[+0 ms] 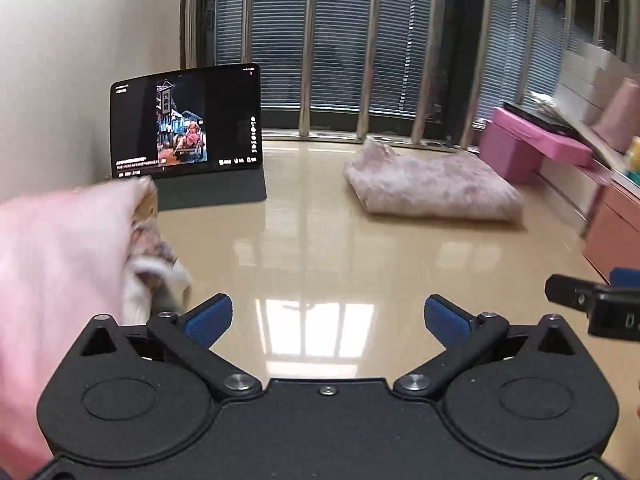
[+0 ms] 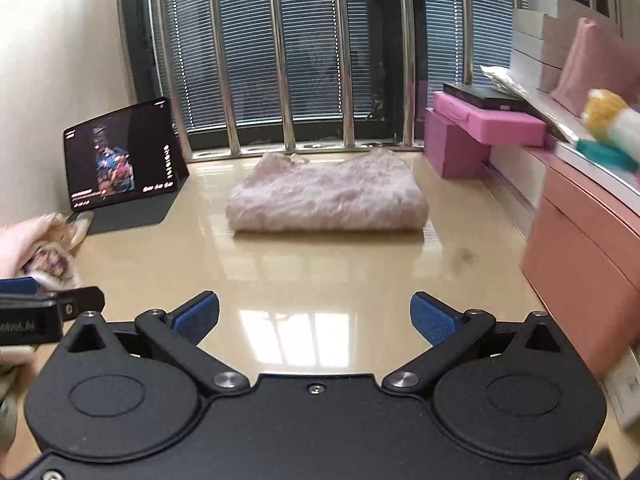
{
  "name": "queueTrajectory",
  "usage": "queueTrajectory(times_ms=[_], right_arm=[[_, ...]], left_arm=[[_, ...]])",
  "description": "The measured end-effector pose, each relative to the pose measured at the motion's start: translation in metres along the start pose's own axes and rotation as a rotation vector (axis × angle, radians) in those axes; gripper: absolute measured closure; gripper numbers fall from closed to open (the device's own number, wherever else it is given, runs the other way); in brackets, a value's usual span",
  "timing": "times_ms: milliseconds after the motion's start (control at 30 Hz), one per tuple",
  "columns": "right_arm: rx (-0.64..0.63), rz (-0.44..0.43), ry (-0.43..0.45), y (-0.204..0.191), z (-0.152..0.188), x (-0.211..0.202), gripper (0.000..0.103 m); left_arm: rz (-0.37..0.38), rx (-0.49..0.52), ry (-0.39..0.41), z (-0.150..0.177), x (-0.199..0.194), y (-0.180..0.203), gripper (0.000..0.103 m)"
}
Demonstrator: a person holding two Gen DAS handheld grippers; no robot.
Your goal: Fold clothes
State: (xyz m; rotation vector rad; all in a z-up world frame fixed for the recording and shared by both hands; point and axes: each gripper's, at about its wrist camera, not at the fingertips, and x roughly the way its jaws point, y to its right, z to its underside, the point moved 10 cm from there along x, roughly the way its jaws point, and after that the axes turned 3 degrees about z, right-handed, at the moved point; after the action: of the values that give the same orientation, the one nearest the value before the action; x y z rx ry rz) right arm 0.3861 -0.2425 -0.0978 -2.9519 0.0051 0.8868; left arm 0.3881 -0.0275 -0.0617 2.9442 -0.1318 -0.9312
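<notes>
Both tongs, left (image 1: 328,318) and right (image 2: 314,316), gape empty over the glossy surface (image 2: 320,280), a folded garment (image 2: 326,196) lying right of the tablet (image 2: 122,156); next, probably, pinch the blurred pink pile (image 1: 60,264) by two matching corners.

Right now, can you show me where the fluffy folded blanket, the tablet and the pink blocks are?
Fluffy folded blanket (image 2: 326,196), right wrist view, middle of its top.
Tablet (image 1: 186,122), left wrist view, middle of its screen.
Pink blocks (image 2: 490,120), right wrist view, front of the upper block.
</notes>
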Motion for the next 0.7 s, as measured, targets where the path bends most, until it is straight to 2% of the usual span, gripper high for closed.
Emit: queueTrajectory(times_ms=[267,467,600,700], right_arm=[[-0.035,-0.085,0.002,-0.01,0.055,-0.073,0.0],[-0.017,-0.128,0.051,-0.011,0.087,-0.134,0.0],[-0.008,-0.127,0.068,-0.01,0.108,-0.165,0.0],[0.021,-0.12,0.051,-0.009,0.126,-0.177,0.0]], left_arm=[[0.022,-0.03,0.036,0.049,-0.063,-0.009,0.0],[0.057,-0.073,0.101,0.075,-0.118,-0.015,0.0],[0.078,-0.056,0.091,0.098,-0.149,-0.012,0.0],[0.03,-0.002,0.114,0.115,-0.168,-0.01,0.0]])
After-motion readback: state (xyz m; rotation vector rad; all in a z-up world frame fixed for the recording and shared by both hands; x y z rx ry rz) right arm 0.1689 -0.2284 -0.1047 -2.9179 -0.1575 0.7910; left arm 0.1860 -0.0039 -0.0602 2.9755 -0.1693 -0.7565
